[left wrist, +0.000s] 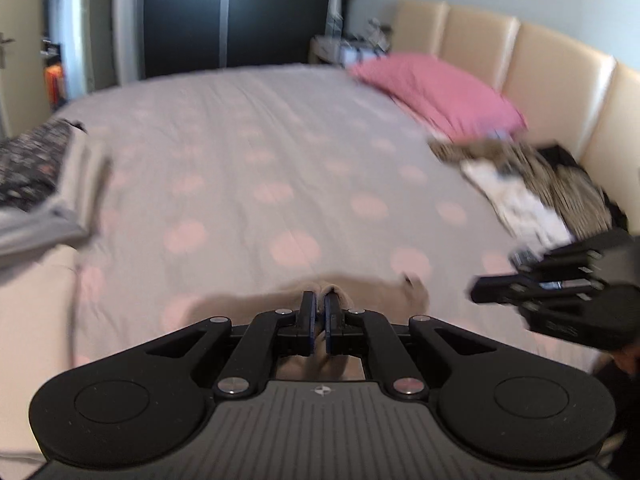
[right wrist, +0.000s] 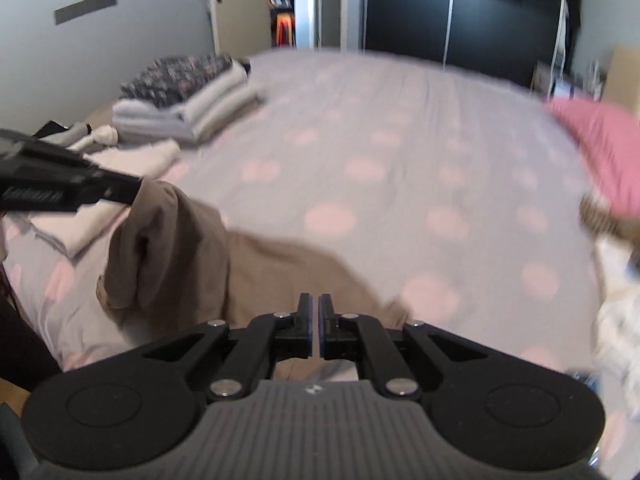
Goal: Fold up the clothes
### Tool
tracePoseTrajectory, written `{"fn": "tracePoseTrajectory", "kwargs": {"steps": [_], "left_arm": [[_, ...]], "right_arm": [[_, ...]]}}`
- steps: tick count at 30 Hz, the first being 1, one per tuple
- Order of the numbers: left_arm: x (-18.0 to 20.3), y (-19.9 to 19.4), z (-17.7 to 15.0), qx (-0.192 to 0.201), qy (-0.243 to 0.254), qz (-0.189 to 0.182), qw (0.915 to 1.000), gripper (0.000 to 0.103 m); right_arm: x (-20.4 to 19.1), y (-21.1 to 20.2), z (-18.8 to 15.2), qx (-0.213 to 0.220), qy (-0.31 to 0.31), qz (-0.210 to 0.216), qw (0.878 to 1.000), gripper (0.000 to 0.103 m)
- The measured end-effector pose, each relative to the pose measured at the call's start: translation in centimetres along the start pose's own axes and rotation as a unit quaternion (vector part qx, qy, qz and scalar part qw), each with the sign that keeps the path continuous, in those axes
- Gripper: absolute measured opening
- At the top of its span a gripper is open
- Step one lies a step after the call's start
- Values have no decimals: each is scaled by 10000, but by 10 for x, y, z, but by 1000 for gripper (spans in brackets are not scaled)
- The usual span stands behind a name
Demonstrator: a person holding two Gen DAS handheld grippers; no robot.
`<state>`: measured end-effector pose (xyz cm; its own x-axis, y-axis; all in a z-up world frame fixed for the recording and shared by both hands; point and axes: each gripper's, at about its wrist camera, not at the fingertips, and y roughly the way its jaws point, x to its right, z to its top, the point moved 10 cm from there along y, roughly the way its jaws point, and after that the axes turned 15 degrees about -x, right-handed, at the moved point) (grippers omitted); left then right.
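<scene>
A big bed (left wrist: 248, 152) fills the room. Its sheet is pale grey with pink spots, and dark cupboard doors stand at the far end.

Left wrist view: the left gripper (left wrist: 320, 300) has its fingers pressed close on a fold of a brown cloth (left wrist: 352, 286). The cloth lies on the near edge of the bed, right under the fingers, and looks soft and bunched. On the right the right gripper (left wrist: 480, 290) pokes in from the side, and its fingers look pressed together. A pink pillow (left wrist: 436, 92) lies far right by the cream headboard (left wrist: 560, 64). Near it is a messy heap of clothes (left wrist: 532, 188). A folded pile (left wrist: 44, 184) sits on the left.

Right wrist view: the right gripper (right wrist: 319, 304) is almost shut, with a thin gap and nothing clearly between its fingers. It sits over the near edge of the brown cloth (right wrist: 272, 264). On the left the left gripper (right wrist: 134, 190) pinches one end of the cloth and lifts it, so that end hangs down in folds. The writing on that gripper is too blurry to read. The folded pile (right wrist: 188, 96) sits far left.
</scene>
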<state>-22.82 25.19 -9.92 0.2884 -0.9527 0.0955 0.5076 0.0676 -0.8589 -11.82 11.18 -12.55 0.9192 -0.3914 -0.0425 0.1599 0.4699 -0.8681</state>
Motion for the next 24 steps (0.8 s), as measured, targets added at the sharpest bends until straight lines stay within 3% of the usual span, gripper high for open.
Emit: {"fn": "tracePoseTrajectory", "kwargs": {"steps": [3,6,12,16,19,21,24], "left_arm": [[18,20,-21,-376,194,-332,9986,2],[47,32,-43,-609,699,-526,9943,3],[96,34,-76,-841,1543,-1253,9764,3],[97,37,-85,-927,1690,-1120,9748,7],[92,36,-84,-900,1610,-1032,9774,29],[87,33,-82,-857,1528,-1000,9794,50],[76,31,-78,-823,1425,-854,9827,51]], "right_arm": [[-1,17,-14,-297,149,122,9994,9],[-5,28,-23,-430,115,86,9990,27],[-3,43,-20,-520,176,74,9985,32],[-7,47,-19,-562,157,151,9982,35],[-12,48,-21,-592,119,250,9979,37],[-17,49,-23,-607,92,359,9975,37],[-28,50,-25,-602,-77,480,9970,38]]}}
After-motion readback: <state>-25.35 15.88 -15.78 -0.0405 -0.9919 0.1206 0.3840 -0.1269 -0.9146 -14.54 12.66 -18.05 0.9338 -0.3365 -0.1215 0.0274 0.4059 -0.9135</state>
